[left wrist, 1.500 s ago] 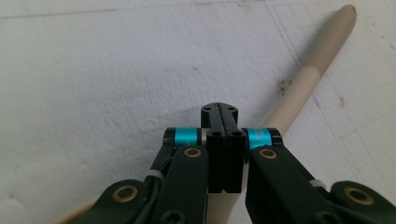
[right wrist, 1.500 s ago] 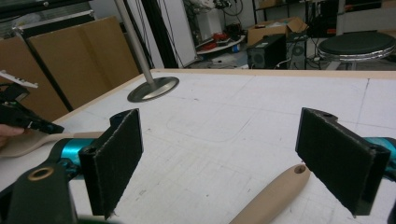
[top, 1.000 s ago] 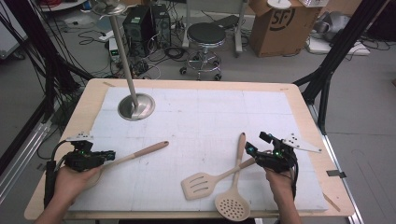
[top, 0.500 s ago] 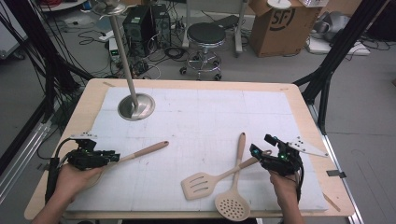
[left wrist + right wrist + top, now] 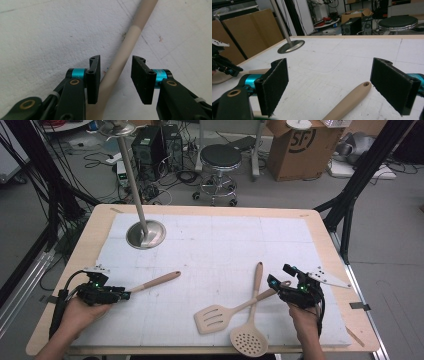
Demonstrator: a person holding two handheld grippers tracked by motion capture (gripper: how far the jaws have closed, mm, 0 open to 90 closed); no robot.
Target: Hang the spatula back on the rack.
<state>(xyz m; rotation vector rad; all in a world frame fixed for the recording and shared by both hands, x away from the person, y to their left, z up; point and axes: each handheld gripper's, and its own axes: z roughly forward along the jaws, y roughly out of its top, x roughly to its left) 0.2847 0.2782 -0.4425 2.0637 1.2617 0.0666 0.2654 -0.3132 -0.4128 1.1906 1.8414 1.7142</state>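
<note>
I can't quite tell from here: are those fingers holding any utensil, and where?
Nothing is held. The left gripper has just been opening, its fingers apart around the spoon handle; the right gripper stands open astride the spatula handle.

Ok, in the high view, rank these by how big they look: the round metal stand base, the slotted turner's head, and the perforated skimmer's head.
Largest to smallest, as they look from above:
1. round metal stand base
2. perforated skimmer's head and slotted turner's head, which look about alike; the skimmer lies nearer the camera, so I won't rank them.
</note>
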